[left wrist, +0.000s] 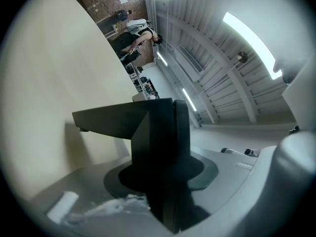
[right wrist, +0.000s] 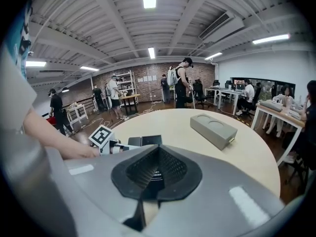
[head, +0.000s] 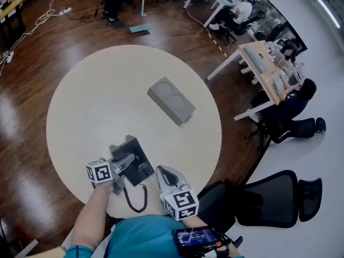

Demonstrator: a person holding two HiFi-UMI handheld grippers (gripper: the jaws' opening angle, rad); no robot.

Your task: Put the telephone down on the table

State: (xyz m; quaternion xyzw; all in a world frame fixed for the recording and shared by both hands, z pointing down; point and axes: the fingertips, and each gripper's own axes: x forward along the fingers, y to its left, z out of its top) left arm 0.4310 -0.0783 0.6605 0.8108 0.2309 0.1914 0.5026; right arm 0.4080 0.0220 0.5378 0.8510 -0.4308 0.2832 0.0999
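A black telephone (head: 138, 157) lies on the round cream table (head: 97, 90) near its front edge, its coiled cord (head: 137, 198) trailing toward me. My left gripper (head: 127, 164) reaches level onto the telephone's left side. In the left gripper view a black part of the telephone (left wrist: 158, 132) stands between the jaws of the left gripper (left wrist: 163, 181), with the pads against it. My right gripper (head: 164, 172) hovers just right of the telephone, shut, with nothing in it. In the right gripper view the right gripper (right wrist: 153, 174) points down toward the telephone (right wrist: 144, 141).
A grey box with two round hollows (head: 171, 100) lies right of the table's middle, also in the right gripper view as the grey box (right wrist: 214, 128). A black office chair (head: 269, 198) stands off the table's right front. Desks and people fill the far room.
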